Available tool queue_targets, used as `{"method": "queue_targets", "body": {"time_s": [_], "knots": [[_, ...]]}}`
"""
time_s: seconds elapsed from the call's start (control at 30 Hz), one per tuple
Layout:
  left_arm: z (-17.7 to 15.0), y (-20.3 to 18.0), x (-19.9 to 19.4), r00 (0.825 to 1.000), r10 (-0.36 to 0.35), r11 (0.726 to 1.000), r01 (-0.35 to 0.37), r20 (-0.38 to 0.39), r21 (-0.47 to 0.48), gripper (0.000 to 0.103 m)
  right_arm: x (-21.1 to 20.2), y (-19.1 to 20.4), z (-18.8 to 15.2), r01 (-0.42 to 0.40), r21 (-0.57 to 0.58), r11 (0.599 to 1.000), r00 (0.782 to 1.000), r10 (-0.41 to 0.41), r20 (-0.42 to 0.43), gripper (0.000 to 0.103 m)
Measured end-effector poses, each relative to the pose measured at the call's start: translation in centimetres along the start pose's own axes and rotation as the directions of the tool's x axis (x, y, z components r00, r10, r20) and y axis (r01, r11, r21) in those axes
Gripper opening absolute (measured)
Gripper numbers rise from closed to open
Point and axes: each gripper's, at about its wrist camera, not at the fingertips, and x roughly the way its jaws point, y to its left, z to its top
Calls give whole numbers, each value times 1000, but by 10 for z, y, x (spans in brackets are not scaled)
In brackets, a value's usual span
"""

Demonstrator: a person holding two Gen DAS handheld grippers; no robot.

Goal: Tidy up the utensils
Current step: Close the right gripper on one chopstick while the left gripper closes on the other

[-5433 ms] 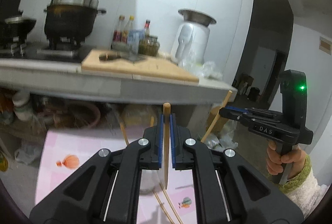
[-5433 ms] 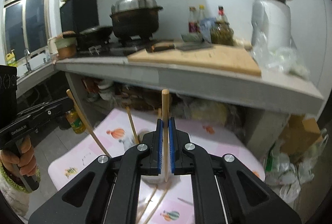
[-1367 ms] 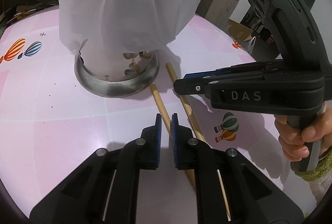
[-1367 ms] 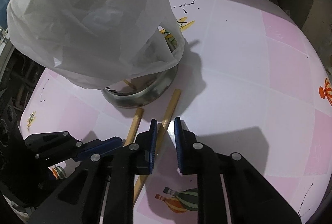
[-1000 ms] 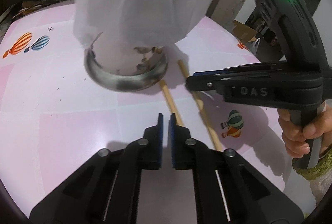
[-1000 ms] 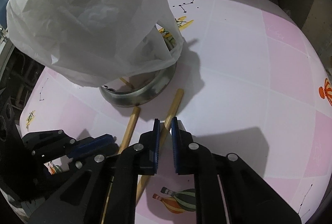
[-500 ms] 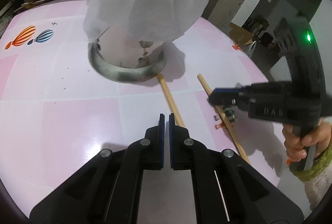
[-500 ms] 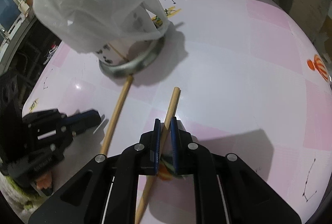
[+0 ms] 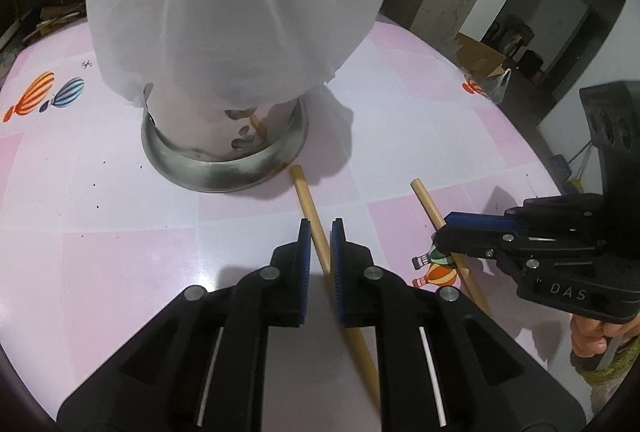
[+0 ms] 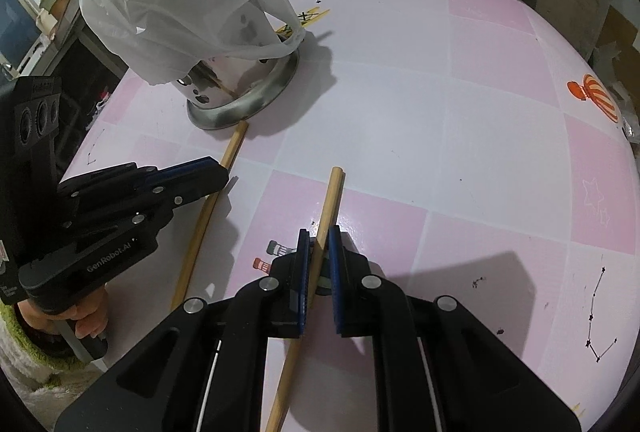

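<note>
Pink checkered tabletop [image 9: 120, 272] with balloon prints, two round wooden chopsticks lying flat.

Left gripper [image 9: 319, 244], marked "GenRobot.AI", is opening around the chopstick [image 9: 310, 204] touching the steel holder [image 9: 224, 168] under a white plastic bag [image 9: 224, 0]; right gripper [image 10: 318, 252], marked "DAS", pinches the other chopstick [image 10: 331, 200].
</note>
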Motion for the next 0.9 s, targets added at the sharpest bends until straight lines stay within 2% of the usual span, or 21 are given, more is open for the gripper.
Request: {"method": "queue_targets", "body": {"time_s": [0.1, 0.3, 0.57, 0.9], "knots": [[-3, -4, -2, 1000, 30, 999, -30, 0, 10, 8, 0, 0, -1, -4, 0, 1000, 1000, 4, 2, 10], [-16, 8, -14, 999, 32, 999, -33, -12, -31, 7, 0, -2, -1, -5, -2, 1000, 1000, 5, 4, 10], [-31, 55, -40, 997, 78, 987, -80, -19, -136, 8, 1, 1, 0, 17, -17, 1000, 1000, -17, -5, 10], [-19, 59, -35, 997, 65, 992, -69, -40, -109, 8, 4, 10, 8, 61, -36, 997, 997, -63, -35, 11]]}}
